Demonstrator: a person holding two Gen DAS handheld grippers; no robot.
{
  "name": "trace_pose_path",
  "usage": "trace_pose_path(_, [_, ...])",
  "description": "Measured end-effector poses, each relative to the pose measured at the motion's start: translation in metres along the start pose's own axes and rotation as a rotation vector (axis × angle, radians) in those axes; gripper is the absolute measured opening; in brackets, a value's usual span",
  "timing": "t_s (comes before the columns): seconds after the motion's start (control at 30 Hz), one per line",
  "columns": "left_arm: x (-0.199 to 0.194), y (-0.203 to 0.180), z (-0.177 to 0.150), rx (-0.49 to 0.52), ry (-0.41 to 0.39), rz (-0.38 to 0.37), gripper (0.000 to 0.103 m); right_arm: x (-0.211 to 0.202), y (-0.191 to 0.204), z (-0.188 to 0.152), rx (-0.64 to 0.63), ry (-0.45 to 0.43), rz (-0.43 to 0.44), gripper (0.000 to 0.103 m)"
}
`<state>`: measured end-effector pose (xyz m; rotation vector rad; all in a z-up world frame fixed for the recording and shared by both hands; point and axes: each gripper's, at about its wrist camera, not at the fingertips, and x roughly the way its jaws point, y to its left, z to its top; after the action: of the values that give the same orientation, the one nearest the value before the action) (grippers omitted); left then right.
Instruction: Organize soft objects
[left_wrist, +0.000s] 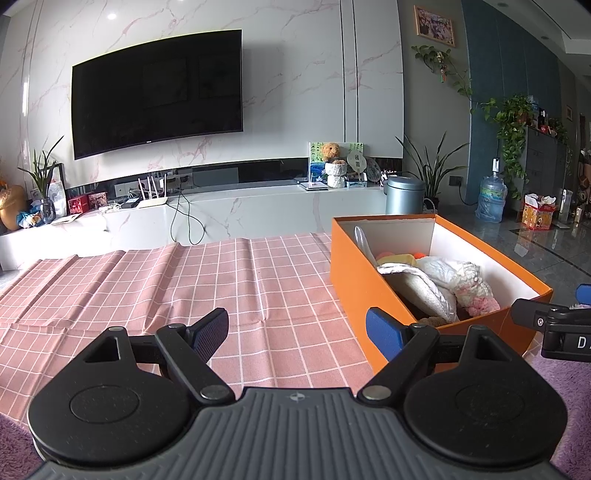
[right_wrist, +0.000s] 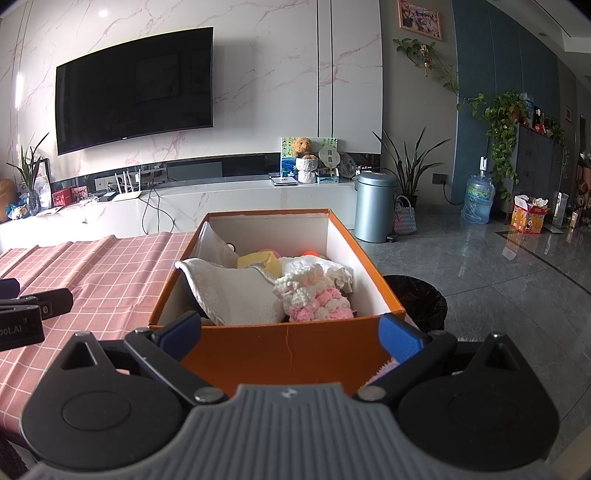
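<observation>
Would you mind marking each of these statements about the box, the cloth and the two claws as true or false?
1. The orange box holds several soft items. True.
2. The right claw is shut on the pink and white crochet piece. False: its fingers stand wide apart at the box's near wall, and the crochet piece lies inside the box.
3. The left claw is open and holds nothing. True.
4. The box has a lid on it. False: it is open at the top.
5. The box stands on a pink checked tablecloth. True.
6. The white towel lies on the tablecloth beside the box. False: it is inside the box.
</observation>
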<state>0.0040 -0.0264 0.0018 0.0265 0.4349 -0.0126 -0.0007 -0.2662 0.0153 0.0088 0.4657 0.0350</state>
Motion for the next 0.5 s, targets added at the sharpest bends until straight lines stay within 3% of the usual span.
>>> trace_pose_path(0.5, [-0.0027, 0.0, 0.0027, 0.002, 0.001, 0.0, 0.099, 0.0013, 0.0004, -0.0014, 0.001, 0.002, 0.0, 0.1])
